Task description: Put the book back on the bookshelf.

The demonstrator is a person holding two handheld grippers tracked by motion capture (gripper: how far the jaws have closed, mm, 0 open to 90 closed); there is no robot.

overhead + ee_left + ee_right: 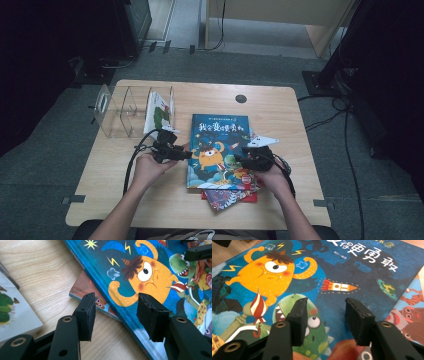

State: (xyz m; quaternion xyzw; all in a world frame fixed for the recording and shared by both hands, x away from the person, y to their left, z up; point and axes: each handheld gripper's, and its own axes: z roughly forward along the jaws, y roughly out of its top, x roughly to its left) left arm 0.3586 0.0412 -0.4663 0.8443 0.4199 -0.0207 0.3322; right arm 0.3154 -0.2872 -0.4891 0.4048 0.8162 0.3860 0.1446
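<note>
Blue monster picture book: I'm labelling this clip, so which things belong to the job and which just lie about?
In the job:
blue monster picture book
left gripper
right gripper

Lying about:
red book underneath
clear acrylic rack
white book in it

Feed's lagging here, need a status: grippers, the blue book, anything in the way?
Left gripper open at the blue book's left edge. Right gripper open over its cover, nothing gripped. Blue book flat atop more books. Clear rack holds one book.

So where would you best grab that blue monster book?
Probably by its left long edge, coming in from the left. The blue monster book lies flat on other books, so that edge overhangs the table, giving the left claw room underneath.
</note>
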